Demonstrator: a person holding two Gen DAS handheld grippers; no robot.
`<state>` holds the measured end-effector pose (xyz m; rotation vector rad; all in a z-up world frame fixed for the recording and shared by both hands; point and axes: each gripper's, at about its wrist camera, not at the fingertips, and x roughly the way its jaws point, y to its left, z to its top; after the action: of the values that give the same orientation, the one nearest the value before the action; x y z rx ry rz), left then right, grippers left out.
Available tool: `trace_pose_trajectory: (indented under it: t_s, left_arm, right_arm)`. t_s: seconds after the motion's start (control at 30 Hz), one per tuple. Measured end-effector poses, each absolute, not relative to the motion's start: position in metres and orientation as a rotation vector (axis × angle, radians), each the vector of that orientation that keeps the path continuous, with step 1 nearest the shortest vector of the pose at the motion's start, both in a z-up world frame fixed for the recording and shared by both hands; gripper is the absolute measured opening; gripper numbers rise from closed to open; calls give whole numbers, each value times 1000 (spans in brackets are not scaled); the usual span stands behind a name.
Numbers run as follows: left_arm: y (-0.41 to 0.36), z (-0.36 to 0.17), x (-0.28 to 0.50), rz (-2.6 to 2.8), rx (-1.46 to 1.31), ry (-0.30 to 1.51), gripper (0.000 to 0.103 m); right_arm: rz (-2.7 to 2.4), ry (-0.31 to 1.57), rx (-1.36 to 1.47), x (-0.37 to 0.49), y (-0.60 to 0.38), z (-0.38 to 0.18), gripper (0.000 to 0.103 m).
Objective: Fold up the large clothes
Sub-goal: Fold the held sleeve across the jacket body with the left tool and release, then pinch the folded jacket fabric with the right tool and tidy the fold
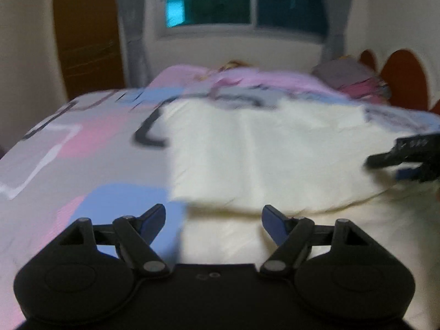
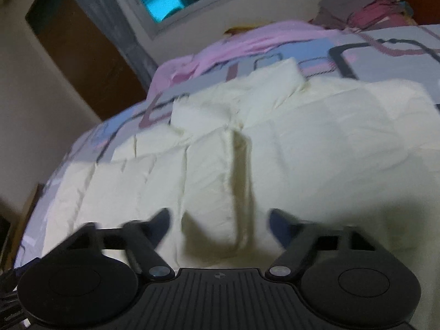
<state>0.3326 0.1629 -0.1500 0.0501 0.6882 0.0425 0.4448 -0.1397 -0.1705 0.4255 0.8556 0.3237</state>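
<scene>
A large cream-white garment (image 1: 261, 148) lies spread on the bed, with a folded layer on top of a lower layer; it also shows in the right wrist view (image 2: 275, 143), where a narrow folded strip (image 2: 211, 181) runs toward the camera. My left gripper (image 1: 214, 220) is open and empty, just above the garment's near left edge. My right gripper (image 2: 220, 224) is open and empty, with the end of the strip between its fingers. The right gripper also shows at the right edge of the left wrist view (image 1: 407, 156), over the garment. Both views are blurred.
The bed cover (image 1: 82, 143) is patterned in pink, blue and grey. A pink blanket (image 1: 247, 78) lies at the far end. A pile of clothes (image 1: 354, 79) sits at the far right. A window (image 1: 244, 0), curtains and a wooden door (image 1: 88, 33) are behind.
</scene>
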Motion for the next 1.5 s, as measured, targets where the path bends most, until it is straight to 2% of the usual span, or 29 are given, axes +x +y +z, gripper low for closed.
trace_pose_trajectory:
  t_s: [0.03,0.07,0.1,0.13,0.17,0.23,0.4,0.57,0.7,0.77,0.9,1.07,1.1,1.23,1.27,1.3,1.37,1.5]
  left_arm:
    - [168,-155,334,61,52,702,71]
    - [171,-159,337,74,56,714,70]
    - [172,-161,339,81,62,719,69]
    - [170,-164,345,82,71,717,68]
    - [167,-167,350,85,83,713,67]
    - [159,-169,360,85,106,701,66]
    - [140,-170,378,62,154,647,66]
    - [127,-175,396,26,176,648,56]
    - [130,-185,401,24,171,680,31]
    - [133,-190,402,24,161,696,28]
    - [137,-189,402,-7,152,740,28]
    - [155,-164,378,-60,102,730,43]
    - [160,-158,374,-53,63,726,50]
    - [164,-139,380,-40,-50,693,57]
    - [162,-138,386,-46,-69,690,58]
    - [159,-137,393,-48,-82,687,59]
    - [151,-137,410,-45,-99,684,59]
    - [134,-141,442,-62,-132,685,58]
  right_arm:
    - [325,868,416,447,-136,-173,61]
    - [325,872,405,449,-133,-174,48]
    - [334,879,404,449,-132,-175,28]
    - [347,885,421,450,-132,-175,17]
    - [350,874,437,450,-135,-171,12]
    - [341,818,417,445,-140,-158,11]
    - [269,690,352,437,-174,-117,11]
    - [141,705,287,431,-222,-121,11]
    - [106,738,281,427,-239,-139,11]
    - [64,778,263,431,-241,-157,11]
    - [32,809,228,430,-237,-169,12]
    - [1,711,228,414,-249,-145,12]
    - [-3,684,219,412,-250,-140,12]
    - [20,639,213,424,-238,-127,14]
    - [28,639,211,429,-234,-127,19]
    - [34,640,205,434,-229,-128,37]
    - [38,619,181,439,-216,-128,55]
    - [54,577,91,446,-189,-131,55]
